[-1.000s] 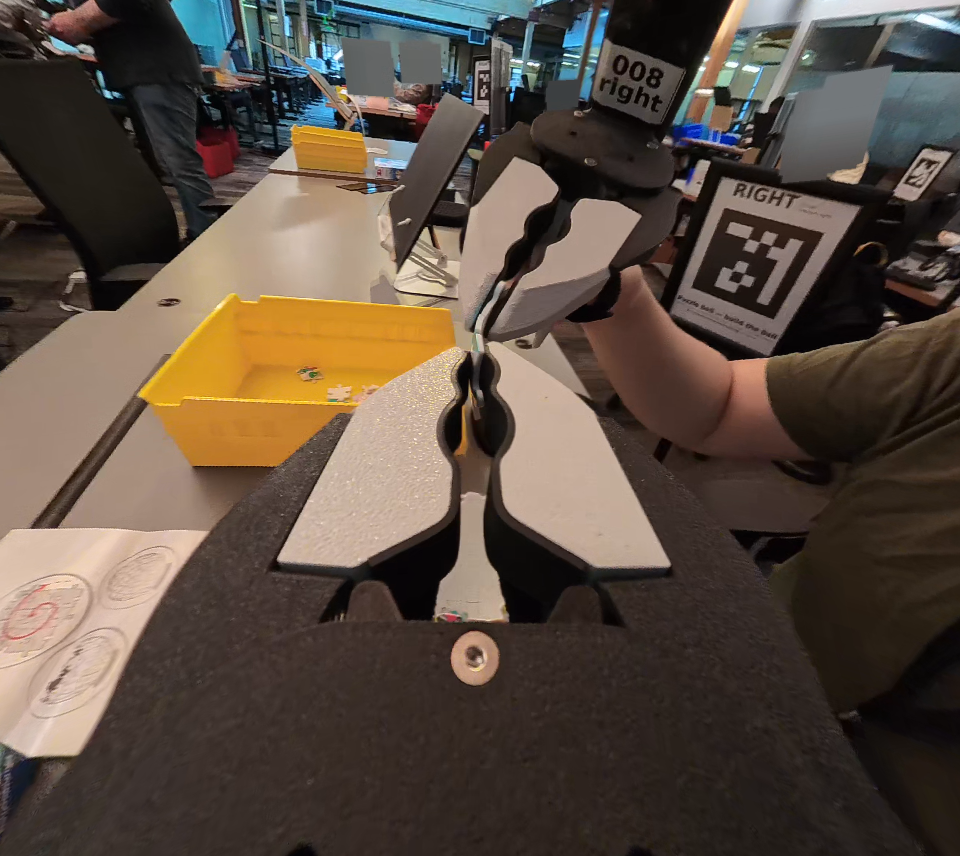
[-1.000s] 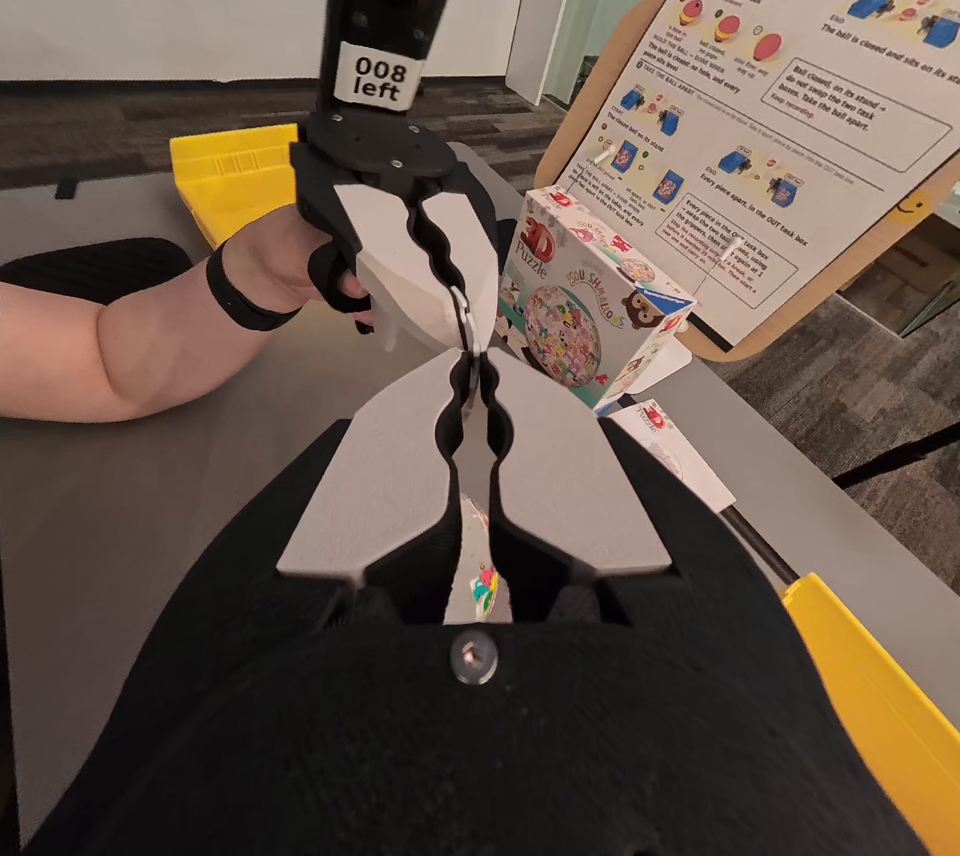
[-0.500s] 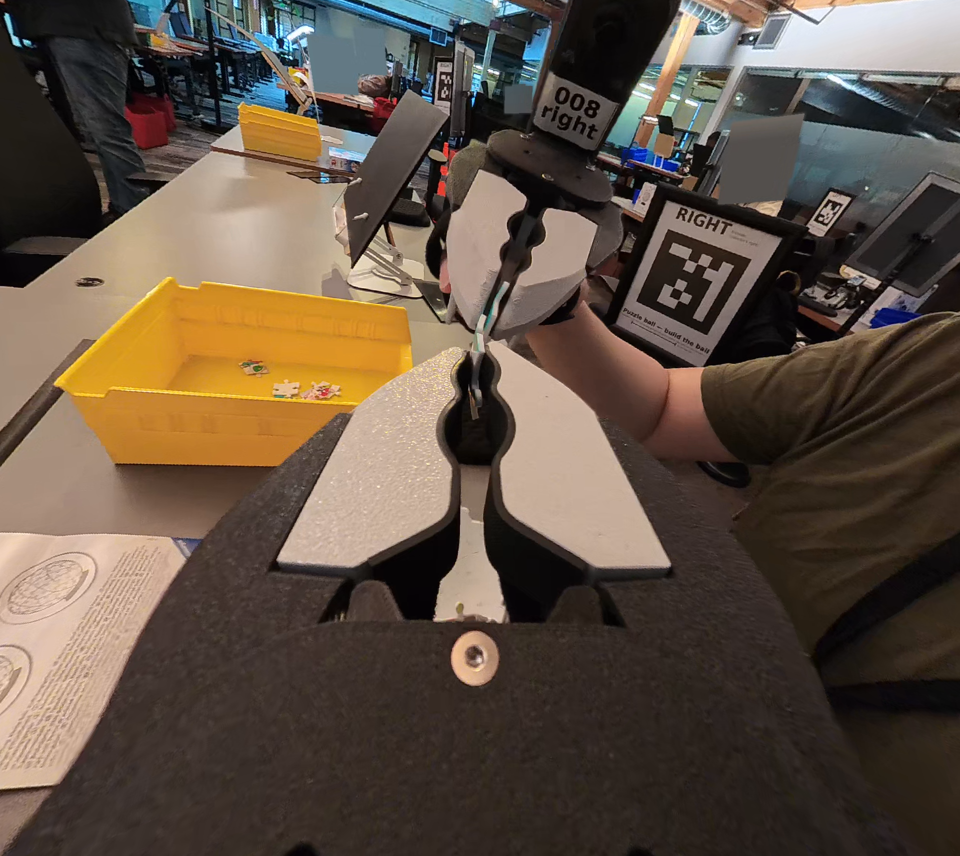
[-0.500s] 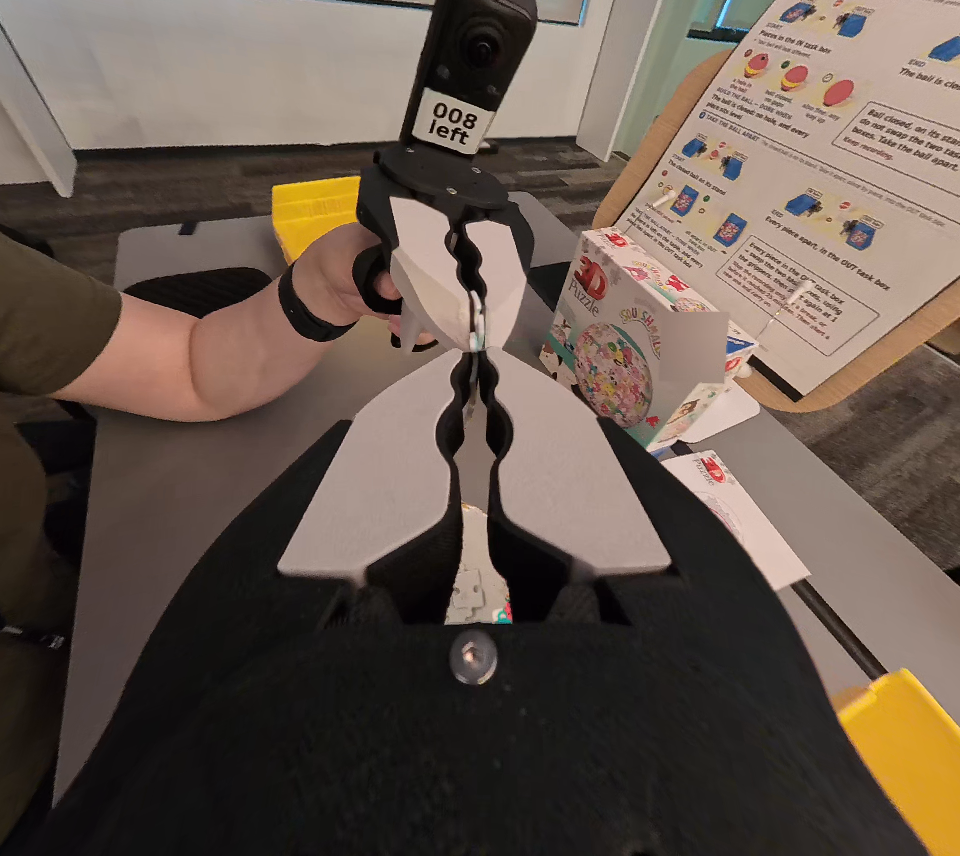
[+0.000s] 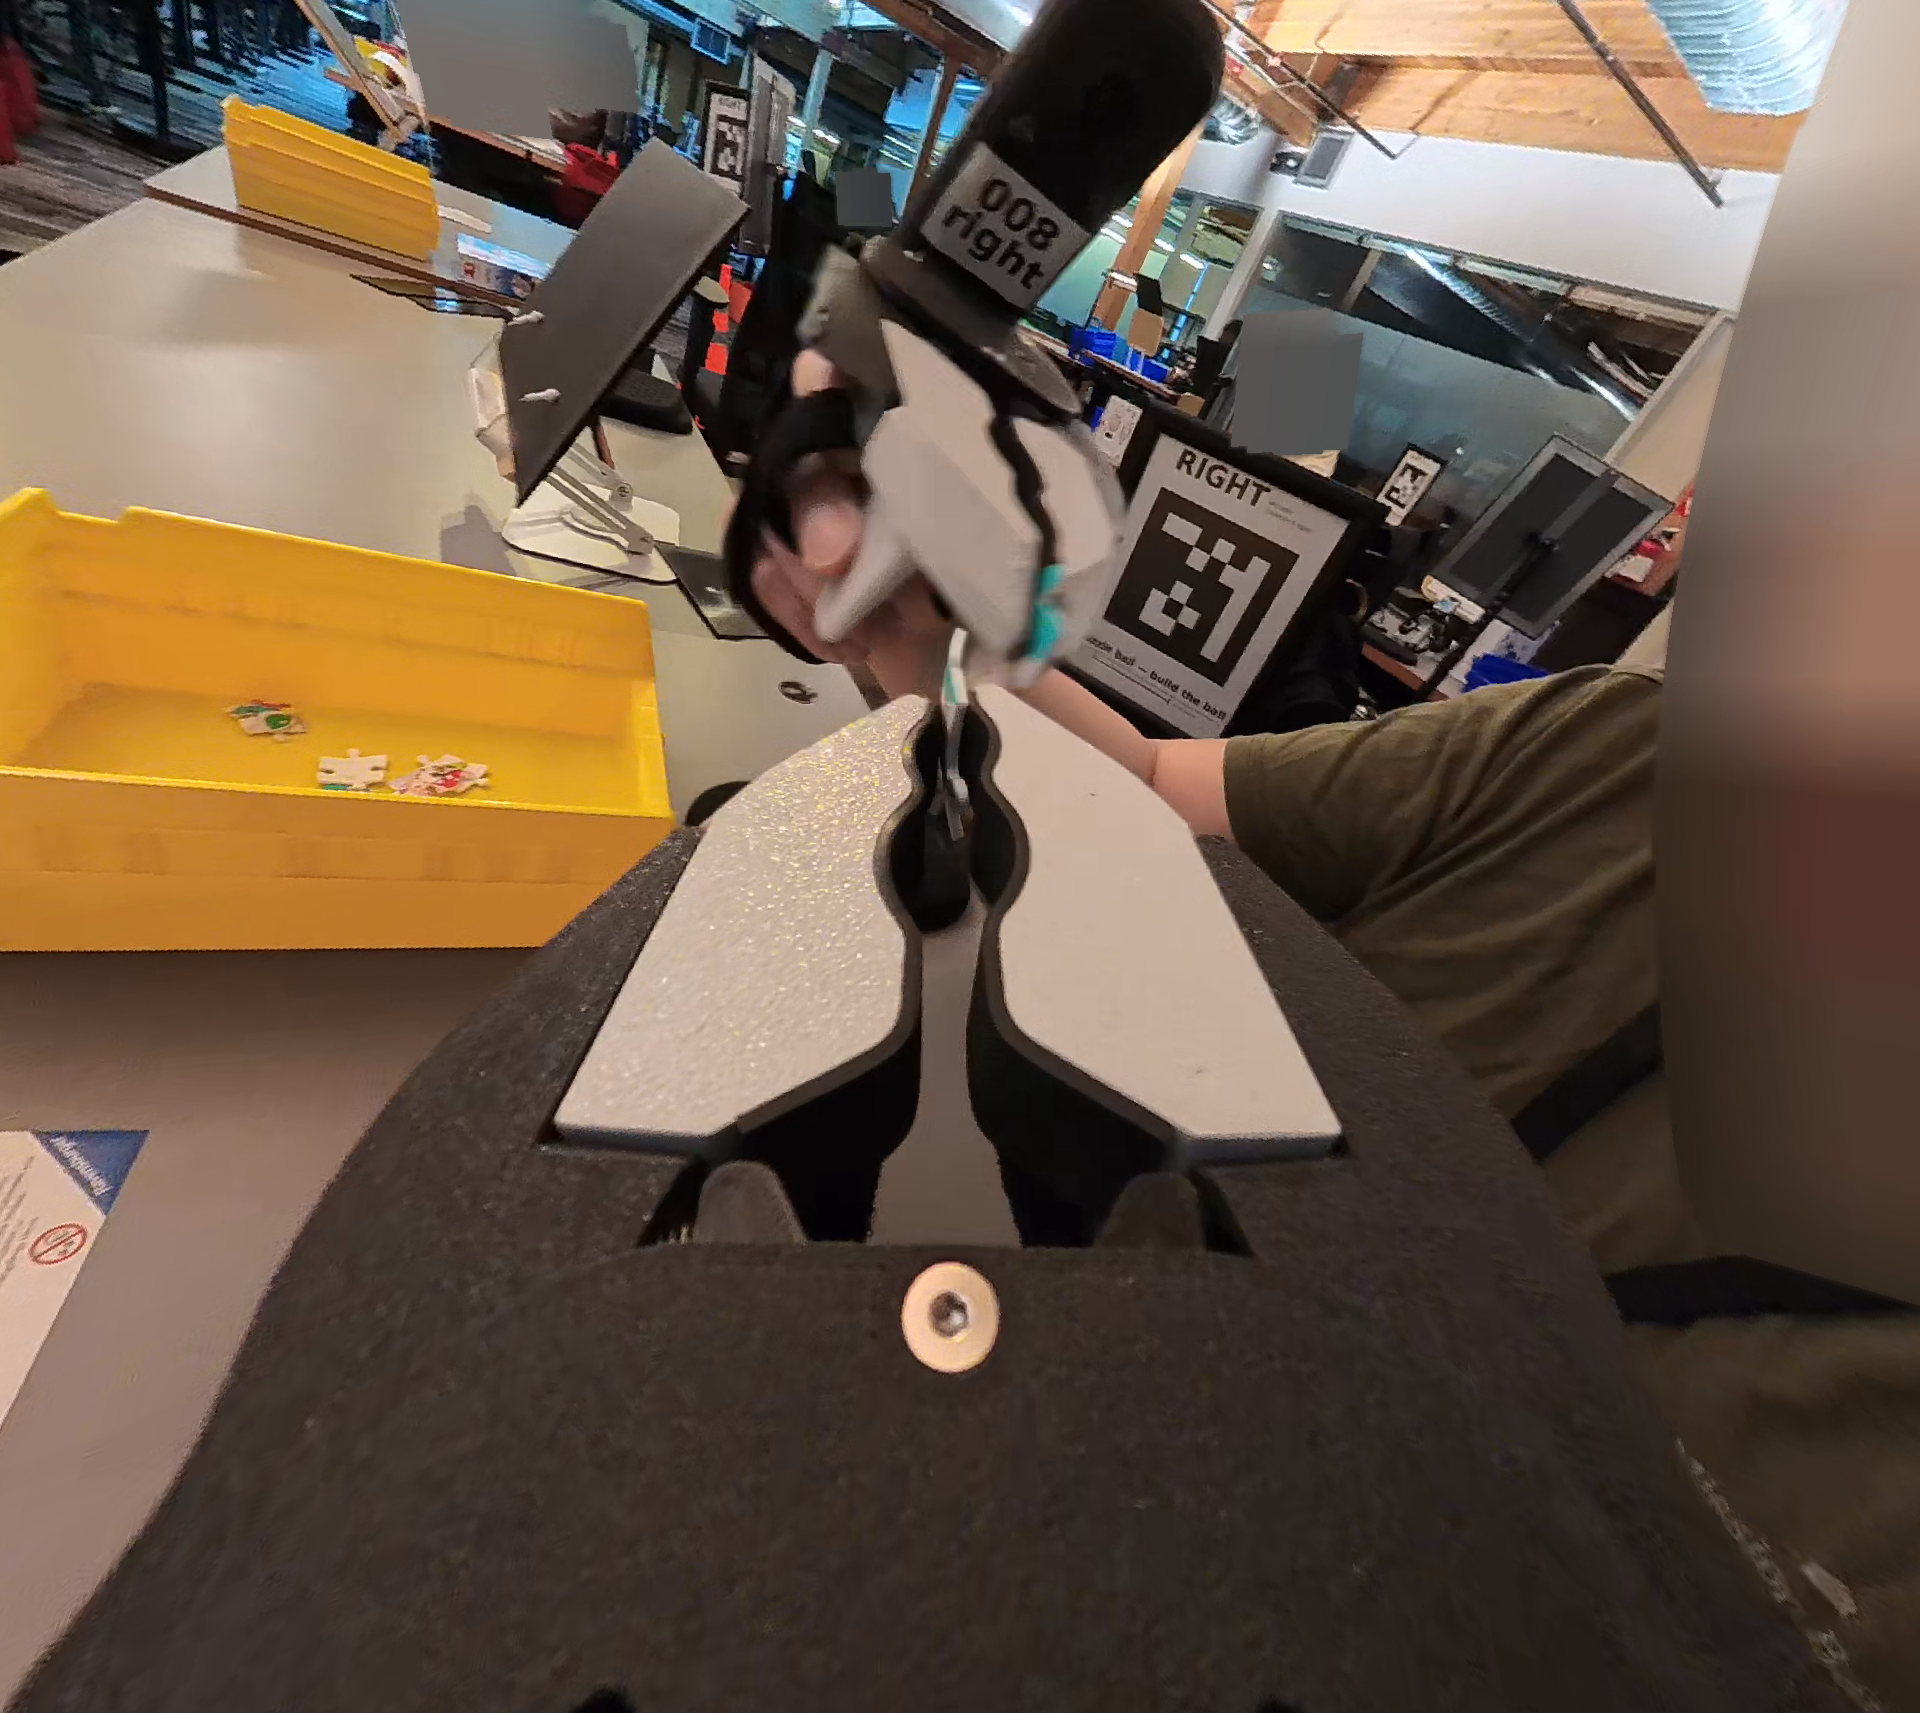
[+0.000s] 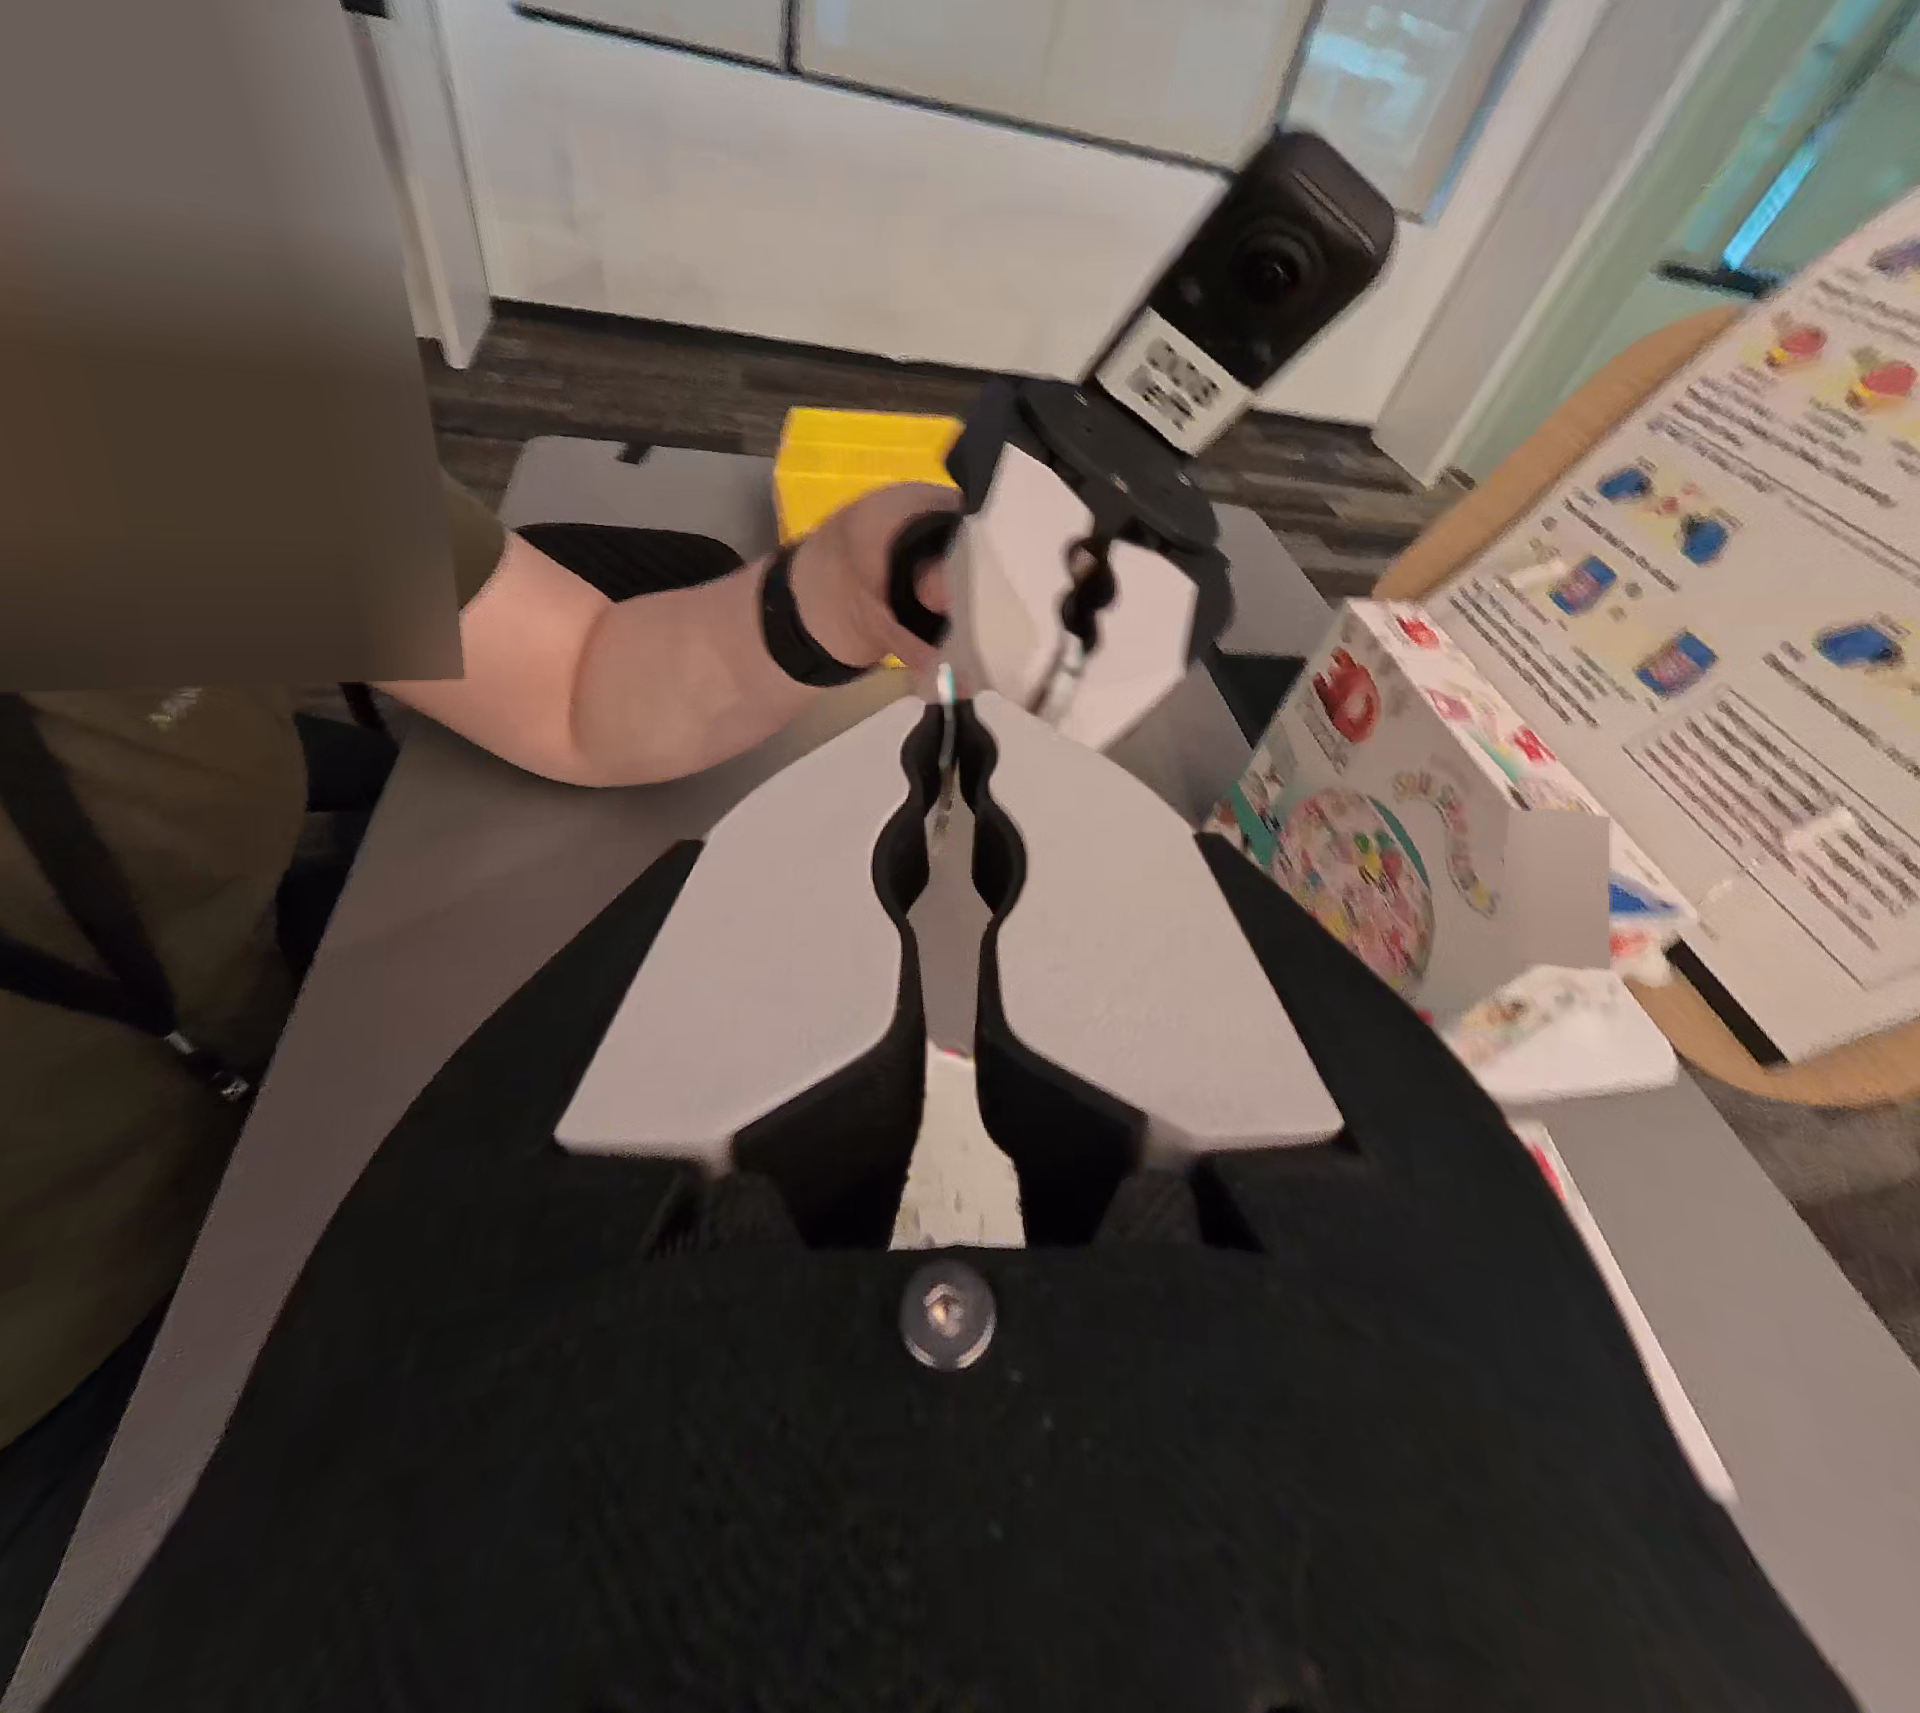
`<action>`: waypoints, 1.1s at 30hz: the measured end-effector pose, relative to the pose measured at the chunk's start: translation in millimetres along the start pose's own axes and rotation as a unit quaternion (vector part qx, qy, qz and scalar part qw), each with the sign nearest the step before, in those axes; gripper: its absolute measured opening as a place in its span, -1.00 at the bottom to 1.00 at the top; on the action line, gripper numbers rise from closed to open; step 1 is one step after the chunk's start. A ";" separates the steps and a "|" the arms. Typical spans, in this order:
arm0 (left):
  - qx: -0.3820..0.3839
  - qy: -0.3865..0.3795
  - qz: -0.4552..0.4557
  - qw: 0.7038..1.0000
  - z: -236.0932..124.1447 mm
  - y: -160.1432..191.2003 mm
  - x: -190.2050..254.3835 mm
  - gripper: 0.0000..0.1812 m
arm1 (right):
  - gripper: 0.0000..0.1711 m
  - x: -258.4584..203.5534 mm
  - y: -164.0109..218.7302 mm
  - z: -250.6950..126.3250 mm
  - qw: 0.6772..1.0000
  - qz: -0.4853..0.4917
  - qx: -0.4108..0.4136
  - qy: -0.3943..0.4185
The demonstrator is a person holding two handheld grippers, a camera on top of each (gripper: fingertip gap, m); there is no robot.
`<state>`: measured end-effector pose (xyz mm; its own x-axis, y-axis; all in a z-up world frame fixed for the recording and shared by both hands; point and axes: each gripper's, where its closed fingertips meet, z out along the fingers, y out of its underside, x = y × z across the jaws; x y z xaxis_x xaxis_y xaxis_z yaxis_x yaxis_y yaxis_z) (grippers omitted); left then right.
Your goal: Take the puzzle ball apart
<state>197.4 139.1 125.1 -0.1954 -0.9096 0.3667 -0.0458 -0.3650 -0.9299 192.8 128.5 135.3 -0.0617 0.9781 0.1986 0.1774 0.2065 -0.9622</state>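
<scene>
The left gripper [image 5: 951,733] was clamped on a thin puzzle piece [image 5: 952,764], held edge-on, long axis running upward out of the tips. The right gripper [image 6: 951,728] likewise pinched a piece [image 6: 943,764] edge-on. Three loose pieces [image 5: 358,754] lay in the yellow bin [image 5: 312,874] on the grey table [image 5: 208,375].

Two close wrist views face each other across a grey table [image 5: 260,375], each showing the opposite gripper.
</scene>
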 end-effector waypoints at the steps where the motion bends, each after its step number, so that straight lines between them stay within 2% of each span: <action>1: 0.005 -0.001 -0.002 1.000 -2.1 -1.1 -1.2 -0.97 | -0.96 -3.2 -5.1 -1.6 1.000 -0.006 0.015 -0.008; 3: 0.014 0.021 -0.009 1.000 -6.5 -4.5 3.7 -0.98 | -0.96 8.8 -4.9 -6.1 0.999 -0.002 0.010 0.030; 7: 0.003 0.001 0.014 1.000 -6.8 -3.0 3.9 -0.97 | -0.96 17.6 -6.5 -19.6 0.996 0.072 0.037 0.029; 9: 0.002 -0.003 0.014 1.000 -5.9 -2.6 3.4 -0.97 | -0.96 36.3 9.9 -30.9 0.992 0.107 0.011 0.072; 11: -0.001 -0.020 0.010 1.000 -5.7 -1.0 -3.1 -0.97 | -0.96 67.1 49.9 -51.8 0.977 0.134 -0.067 0.153; 14: -0.009 -0.036 0.008 0.999 -5.7 2.8 -10.1 -0.98 | -0.96 104.2 141.7 -106.0 0.908 0.244 -0.230 0.251; 17: -0.013 -0.023 0.001 1.000 -4.1 3.8 -6.9 -0.98 | -0.96 125.1 218.6 -155.6 0.821 0.368 -0.306 0.310; 20: -0.029 -0.042 0.010 0.999 -1.0 8.9 -12.7 -0.98 | -0.96 118.1 281.9 -174.1 0.754 0.456 -0.358 0.310; 22: -0.037 -0.039 0.011 0.999 1.9 12.1 -11.9 -0.97 | -0.96 107.0 312.8 -175.4 0.730 0.484 -0.386 0.291; 26: -0.037 -0.044 0.019 0.998 4.0 11.9 -12.5 -0.97 | -0.93 107.3 336.1 -171.7 0.737 0.483 -0.375 0.288; 29: -0.031 -0.049 0.025 0.998 4.6 9.4 -13.0 -0.98 | -0.77 114.3 340.6 -179.5 0.739 0.464 -0.379 0.307; 31: -0.030 -0.056 0.025 0.998 5.9 9.1 -14.4 -0.97 | -0.76 120.4 337.0 -191.9 0.737 0.442 -0.389 0.331; 33: -0.030 -0.069 0.027 0.997 7.4 9.7 -18.1 -0.97 | -0.77 130.2 316.9 -204.8 0.743 0.409 -0.376 0.373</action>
<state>207.7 150.6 109.7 -0.0618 -0.9479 0.3127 -0.0984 -0.3059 -0.9469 442.1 326.2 -105.6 0.8808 0.4672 -0.0769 0.3718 -0.7831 -0.4985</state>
